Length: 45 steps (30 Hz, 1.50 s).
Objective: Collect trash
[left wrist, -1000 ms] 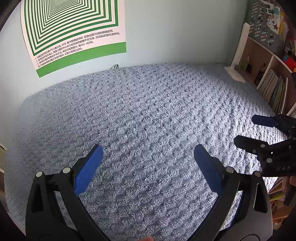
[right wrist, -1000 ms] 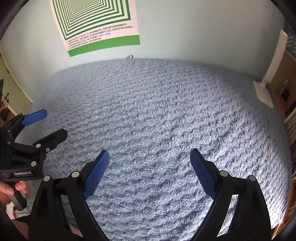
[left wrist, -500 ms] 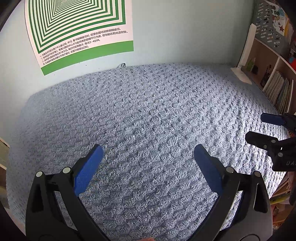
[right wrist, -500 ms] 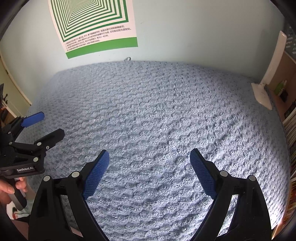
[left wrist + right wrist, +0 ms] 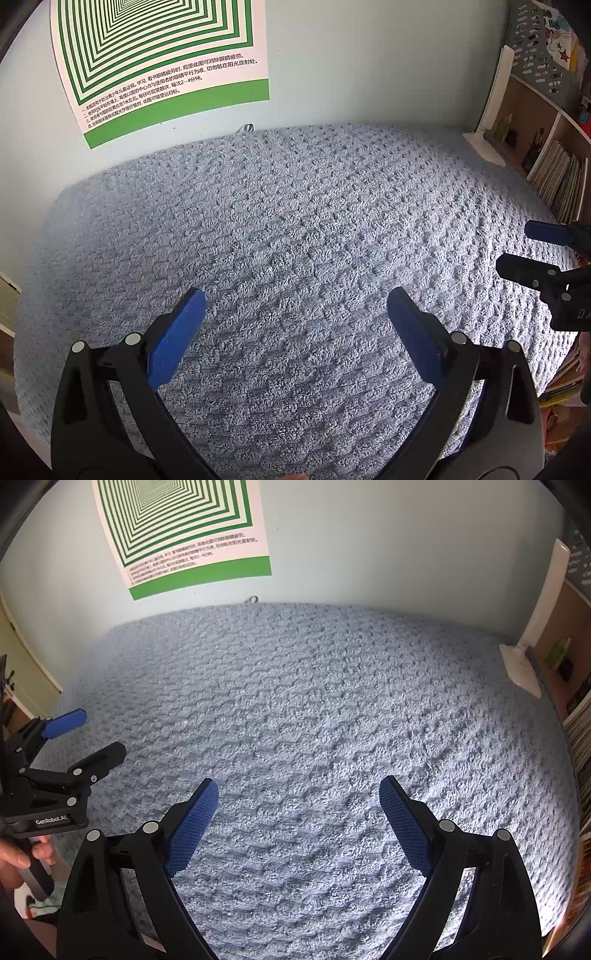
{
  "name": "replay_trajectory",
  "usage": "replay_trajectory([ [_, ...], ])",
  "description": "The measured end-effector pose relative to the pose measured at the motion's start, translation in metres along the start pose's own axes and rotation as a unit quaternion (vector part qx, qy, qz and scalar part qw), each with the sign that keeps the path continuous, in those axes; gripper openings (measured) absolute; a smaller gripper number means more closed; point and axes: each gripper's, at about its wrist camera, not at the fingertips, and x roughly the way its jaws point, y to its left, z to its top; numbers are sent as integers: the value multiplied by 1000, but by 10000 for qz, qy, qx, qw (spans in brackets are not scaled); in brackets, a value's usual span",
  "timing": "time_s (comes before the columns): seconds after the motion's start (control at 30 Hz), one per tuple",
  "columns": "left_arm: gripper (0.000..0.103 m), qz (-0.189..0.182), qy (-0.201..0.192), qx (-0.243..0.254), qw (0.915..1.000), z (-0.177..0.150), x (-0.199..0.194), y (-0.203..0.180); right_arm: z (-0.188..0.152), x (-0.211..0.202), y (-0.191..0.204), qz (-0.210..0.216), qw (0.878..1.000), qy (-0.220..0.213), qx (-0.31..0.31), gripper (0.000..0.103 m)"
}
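Two grippers are seen, one per hand, both held over a blue-grey towel (image 5: 295,229) that covers the surface. At the left, the left gripper (image 5: 295,314) is spread wide, its blue pads (image 5: 177,332) well apart; nothing is held between them and nothing is touched. In the right wrist view it (image 5: 90,734) appears at the left edge, gripped by a hand (image 5: 18,856) on its handle, the fingers likewise parted and empty. At the right, the right gripper (image 5: 299,801) is released to the same width, with only bare towel between its two pads (image 5: 402,823). In the left wrist view it (image 5: 517,251) is seen at the right edge, open and holding nothing.

No trash can be made out on the towel in either view, so its place cannot be told.

One green-striped poster (image 5: 159,55) with printed text is fixed to the far wall, left of centre. One white stand (image 5: 532,627) rises at the far right corner. Beyond it, at the right edge, one shelf (image 5: 546,140) with upright books (image 5: 561,177) is seen.
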Motion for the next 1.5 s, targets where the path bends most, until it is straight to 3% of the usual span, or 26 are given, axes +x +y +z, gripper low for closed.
replay_trajectory([
  [1.33, 96, 117, 104, 3, 9999, -4, 7, 2, 1, 8, 6, 64, 9999, 98, -34, 88],
  [1.5, 96, 269, 185, -18, 9995, -1, 10, 2, 1, 8, 7, 64, 9999, 99, -66, 88],
])
